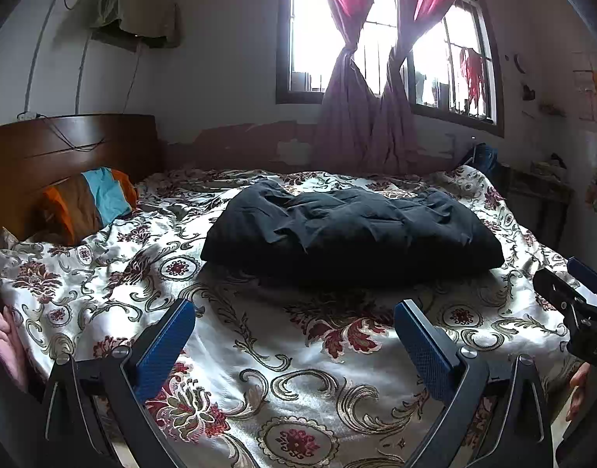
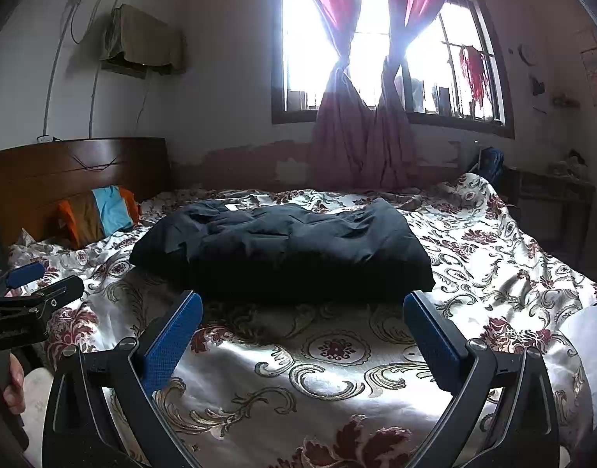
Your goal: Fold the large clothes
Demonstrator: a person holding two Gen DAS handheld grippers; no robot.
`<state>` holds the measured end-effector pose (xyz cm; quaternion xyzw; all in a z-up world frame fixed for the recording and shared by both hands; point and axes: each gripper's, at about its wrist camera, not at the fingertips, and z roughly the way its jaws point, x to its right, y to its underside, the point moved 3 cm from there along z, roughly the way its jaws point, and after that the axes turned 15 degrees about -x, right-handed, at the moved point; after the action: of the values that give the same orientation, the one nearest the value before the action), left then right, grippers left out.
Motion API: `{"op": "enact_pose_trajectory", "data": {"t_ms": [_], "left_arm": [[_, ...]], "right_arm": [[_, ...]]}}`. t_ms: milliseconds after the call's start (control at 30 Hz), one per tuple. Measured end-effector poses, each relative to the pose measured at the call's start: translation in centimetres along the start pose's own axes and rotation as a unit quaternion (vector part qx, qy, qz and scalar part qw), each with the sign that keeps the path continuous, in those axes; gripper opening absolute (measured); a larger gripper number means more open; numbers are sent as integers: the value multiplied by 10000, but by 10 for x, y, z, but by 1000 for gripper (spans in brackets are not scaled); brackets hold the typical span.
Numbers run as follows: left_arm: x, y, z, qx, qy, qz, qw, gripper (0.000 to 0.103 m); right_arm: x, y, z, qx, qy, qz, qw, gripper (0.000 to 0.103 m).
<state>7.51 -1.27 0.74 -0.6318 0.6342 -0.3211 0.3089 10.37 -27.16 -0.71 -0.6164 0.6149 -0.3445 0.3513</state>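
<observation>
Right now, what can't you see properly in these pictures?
- Dark garment: its front edge is in deep shadow in both views, so the layers there can't be told.
- Window: glare whites out the outside.
- Pillow: partly hidden behind the bedspread.
- Right gripper: cut off by the left view's edge.

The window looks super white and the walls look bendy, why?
Right wrist view: daylight blows out the window, so the dark garment loses detail on its shadowed near side. Left wrist view: same glare, and the fisheye lens curves the headboard.
</observation>
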Motion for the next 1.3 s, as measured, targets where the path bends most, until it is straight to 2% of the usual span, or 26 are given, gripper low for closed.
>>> {"op": "enact_pose_trajectory", "data": {"t_ms": [1300], "left_arm": [[-2, 0, -3, 10, 5, 113, 9999, 103]], "right_arm": [[2, 0, 0, -22, 19, 54, 10000, 102]]}}
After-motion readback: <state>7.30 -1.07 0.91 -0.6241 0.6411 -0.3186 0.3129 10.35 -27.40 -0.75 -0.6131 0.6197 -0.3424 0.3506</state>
